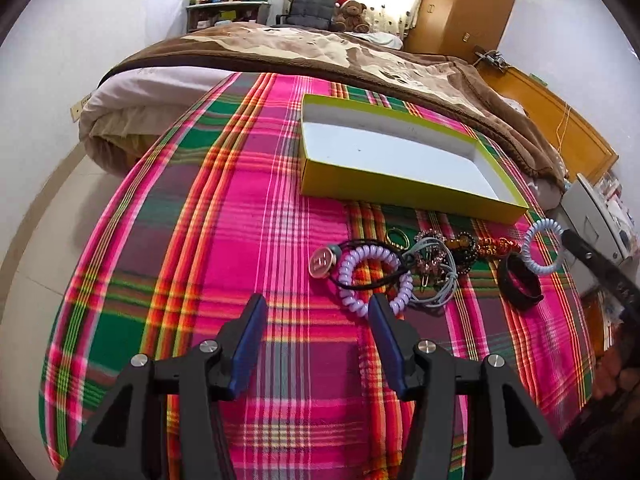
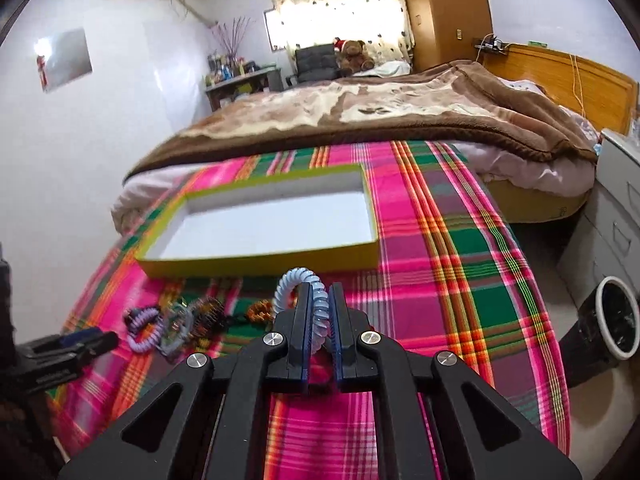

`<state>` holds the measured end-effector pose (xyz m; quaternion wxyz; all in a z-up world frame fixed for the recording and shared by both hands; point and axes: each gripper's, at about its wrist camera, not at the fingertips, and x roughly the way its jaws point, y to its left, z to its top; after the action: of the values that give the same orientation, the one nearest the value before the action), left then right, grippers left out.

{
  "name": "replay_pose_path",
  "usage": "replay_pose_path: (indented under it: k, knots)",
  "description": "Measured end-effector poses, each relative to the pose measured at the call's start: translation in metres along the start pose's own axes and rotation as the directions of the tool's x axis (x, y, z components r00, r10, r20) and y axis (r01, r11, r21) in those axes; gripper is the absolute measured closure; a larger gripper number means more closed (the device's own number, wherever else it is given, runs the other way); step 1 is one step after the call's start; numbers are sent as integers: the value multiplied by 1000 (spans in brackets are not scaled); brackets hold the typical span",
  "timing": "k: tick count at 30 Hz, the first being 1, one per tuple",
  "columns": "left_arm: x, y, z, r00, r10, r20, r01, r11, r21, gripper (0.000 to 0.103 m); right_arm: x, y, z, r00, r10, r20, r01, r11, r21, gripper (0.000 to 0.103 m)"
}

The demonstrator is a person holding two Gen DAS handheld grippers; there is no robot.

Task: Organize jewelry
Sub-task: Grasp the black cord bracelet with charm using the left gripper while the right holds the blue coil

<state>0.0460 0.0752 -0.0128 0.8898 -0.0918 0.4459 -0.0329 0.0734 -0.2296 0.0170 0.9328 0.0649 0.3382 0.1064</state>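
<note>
With the box (image 2: pixel 256 256) beyond both jaws lying empty, the right gripper (image 2: pixel 320 300) is clamping a blue coil hair tie (image 2: pixel 316 292) while the left gripper (image 1: pixel 316 312) is hanging wide open, holding nothing, just short of the jewelry pile (image 1: pixel 424 256).

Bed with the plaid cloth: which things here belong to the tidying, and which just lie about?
Part of the job:
- pale blue coil band
- lilac coil band
- yellow box

Just lying about:
- teddy bear
- brown blanket

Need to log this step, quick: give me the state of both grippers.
Left gripper: open, holding nothing, near the purple spiral hair tie.
Right gripper: shut on the light blue spiral hair tie.
</note>
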Motion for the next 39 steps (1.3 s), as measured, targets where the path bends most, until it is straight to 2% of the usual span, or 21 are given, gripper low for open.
replay_pose_path:
  k: [9, 12, 14, 16, 17, 21, 25, 30, 33, 35, 39]
  knots:
    - [15, 6, 22, 999, -30, -19, 29, 999, -46, 48, -4, 1, 2, 1000, 6, 11, -6, 1000, -1, 99]
    - [21, 6, 23, 999, -28, -35, 27, 998, -54, 49, -1, -6, 2, 1000, 5, -19, -5, 1000, -16, 99]
    - [22, 6, 24, 999, -36, -31, 34, 998, -60, 60, 5, -9, 1, 999, -11, -50, 10, 1000, -27, 98]
    - [25, 5, 24, 999, -31, -34, 29, 998, -53, 63, 14, -11, 0, 995, 24, -93, -27, 999, -34, 89]
    - [28, 5, 23, 999, -29, -42, 27, 998, -52, 69, 17, -11, -1, 995, 20, -102, -24, 999, -38, 86]
    - [31, 4, 24, 997, -54, -45, 52, 997, -56, 75, 29, -4, -5, 990, -9, -140, -5, 996, -94, 78]
    - [34, 7, 27, 997, -63, -42, 61, 997, -55, 82, 38, 0, -8, 985, -29, -170, 9, 993, -118, 78]
    - [33, 5, 26, 997, -71, -41, 70, 997, -36, 86, 42, 2, -12, 981, -28, -193, 5, 993, -119, 79]
    - [33, 5, 27, 996, -75, -42, 73, 997, -34, 87, 41, 1, -13, 981, -35, -192, 14, 993, -113, 92]
    - [30, 5, 27, 997, -69, -33, 68, 997, -26, 91, 38, -1, -12, 983, -28, -183, 9, 994, -105, 93]
    - [18, 3, 30, 997, -73, 3, 73, 997, -13, 91, 30, 0, -7, 988, -14, -152, 1, 996, -88, 94]
